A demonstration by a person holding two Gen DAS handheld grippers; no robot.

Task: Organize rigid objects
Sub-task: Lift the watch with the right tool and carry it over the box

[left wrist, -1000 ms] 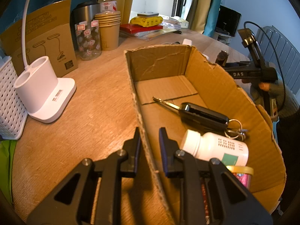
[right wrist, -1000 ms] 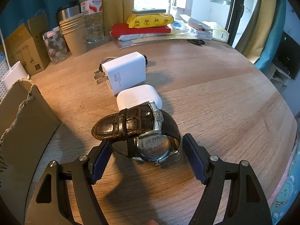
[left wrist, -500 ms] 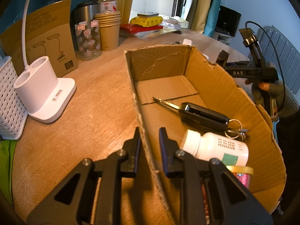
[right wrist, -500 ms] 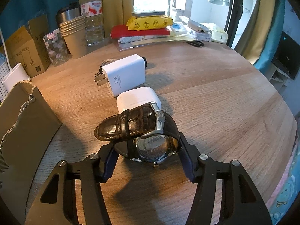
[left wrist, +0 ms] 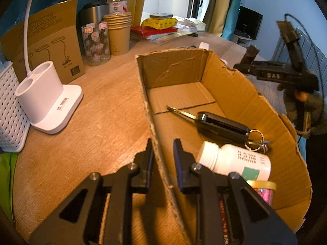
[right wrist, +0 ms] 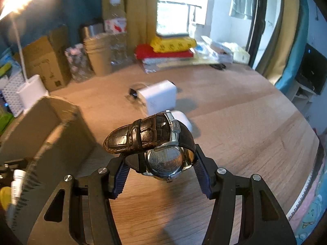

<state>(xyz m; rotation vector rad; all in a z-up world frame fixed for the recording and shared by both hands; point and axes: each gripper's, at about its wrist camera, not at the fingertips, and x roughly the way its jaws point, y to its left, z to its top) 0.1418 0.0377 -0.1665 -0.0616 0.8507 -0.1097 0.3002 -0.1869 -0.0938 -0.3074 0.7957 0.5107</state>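
My left gripper [left wrist: 163, 145] is shut on the near side wall of the open cardboard box [left wrist: 235, 85], one finger inside and one outside. In the box lie a black car key [left wrist: 222, 125], a white pill bottle [left wrist: 235, 160] and a small yellow-lidded jar [left wrist: 261, 187]. My right gripper [right wrist: 161, 163] is shut on a brown leather-strap watch [right wrist: 143, 136] and holds it above the table, case back facing the camera. Behind it on the table lie a white charger [right wrist: 159, 96] and a white earbud case [right wrist: 184, 118]. The box [right wrist: 51, 126] stands to the left.
On the round wooden table [left wrist: 98, 106] stand a white lamp base [left wrist: 47, 100], a white basket [left wrist: 10, 110], a brown carton [left wrist: 51, 40], a glass jar [left wrist: 96, 42], paper cups [left wrist: 118, 32] and a stack of books [left wrist: 157, 28]. The table edge curves at right [right wrist: 302, 143].
My right gripper has closed on the watch and lifted it off the table, swinging left toward the box. The left gripper has stayed on the box wall.
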